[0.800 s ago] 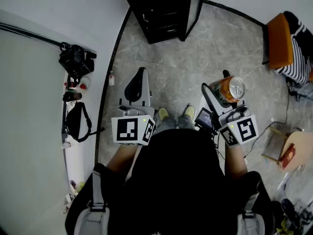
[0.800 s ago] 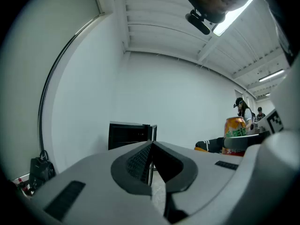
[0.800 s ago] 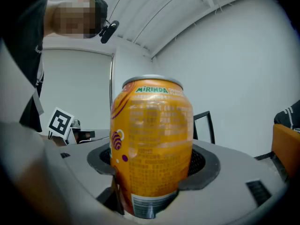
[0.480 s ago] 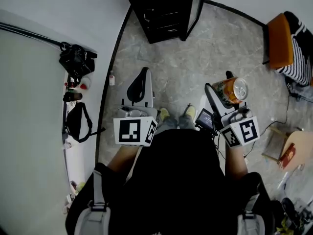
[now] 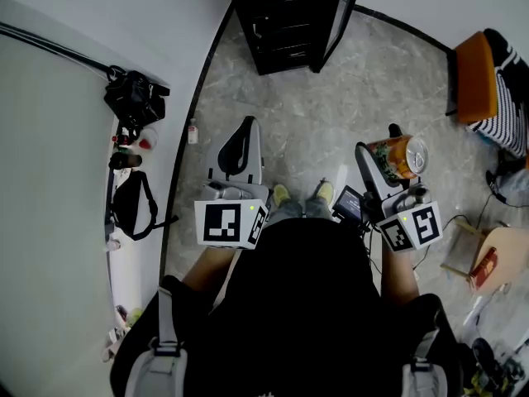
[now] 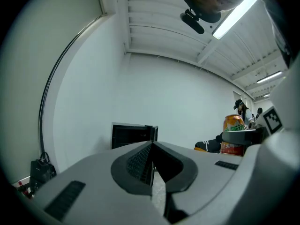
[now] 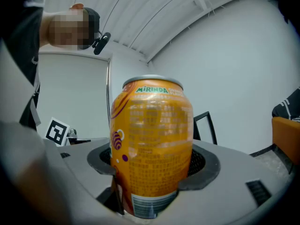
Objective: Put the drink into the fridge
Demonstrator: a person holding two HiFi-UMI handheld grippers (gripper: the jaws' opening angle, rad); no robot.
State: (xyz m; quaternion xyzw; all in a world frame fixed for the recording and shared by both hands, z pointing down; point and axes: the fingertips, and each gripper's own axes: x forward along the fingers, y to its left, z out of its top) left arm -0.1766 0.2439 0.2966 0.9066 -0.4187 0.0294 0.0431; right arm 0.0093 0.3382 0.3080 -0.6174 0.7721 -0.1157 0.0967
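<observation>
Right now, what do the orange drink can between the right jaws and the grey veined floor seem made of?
Orange drink can: likely aluminium, glossy printed coat; bare silvery rim on top. Grey veined floor: polished stone or marble-look tile, by its pale veining and sheen; which, I cannot tell.

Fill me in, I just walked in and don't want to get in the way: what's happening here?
A person stands with a hand-held gripper in each hand. The right hand-held gripper is clamped on an upright orange Mirinda soda can. The left hand-held gripper is shut and empty. A black fridge stands ahead on the grey marbled floor, its door apparently ajar. The can is not in it yet.
</observation>
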